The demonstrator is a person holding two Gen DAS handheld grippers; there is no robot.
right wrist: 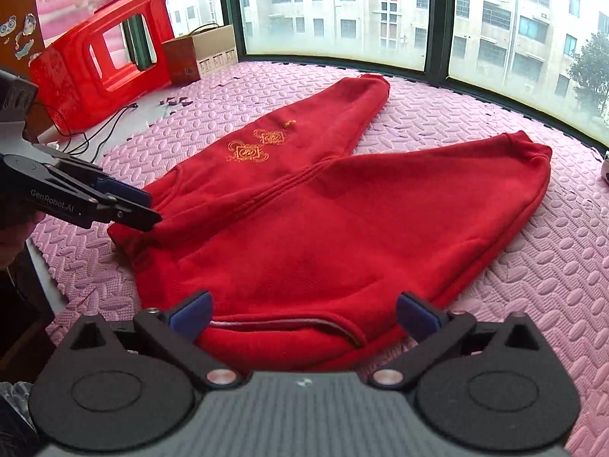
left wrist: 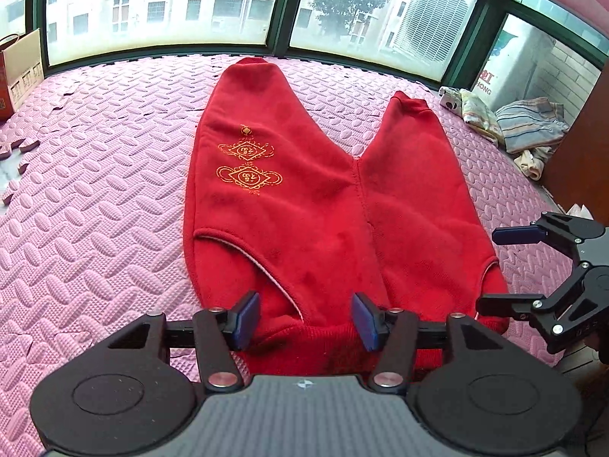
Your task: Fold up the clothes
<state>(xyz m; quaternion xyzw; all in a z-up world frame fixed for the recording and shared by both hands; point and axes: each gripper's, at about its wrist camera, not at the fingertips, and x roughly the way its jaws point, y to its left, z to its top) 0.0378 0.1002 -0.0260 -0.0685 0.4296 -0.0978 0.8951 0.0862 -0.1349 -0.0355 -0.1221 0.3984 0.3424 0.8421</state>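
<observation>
Red pants (left wrist: 304, 205) lie flat across the middle of the frame on the pink mat (left wrist: 95, 190), legs spread. They look soft and floppy. Both the left gripper (left wrist: 304, 318) and right gripper (right wrist: 304, 314) sit wide open at the thick waistband (left wrist: 312, 346), a good place to grab.

We've open pink mat (left wrist: 106, 190) both sides of the red trousers (left wrist: 304, 198); clothes pile (left wrist: 525, 129) crowds far right, stool (right wrist: 99, 49) & box (right wrist: 201, 57) far left.

Both wrist views low, close, facing windows, sharing red trousers (left wrist: 304, 209)
</observation>
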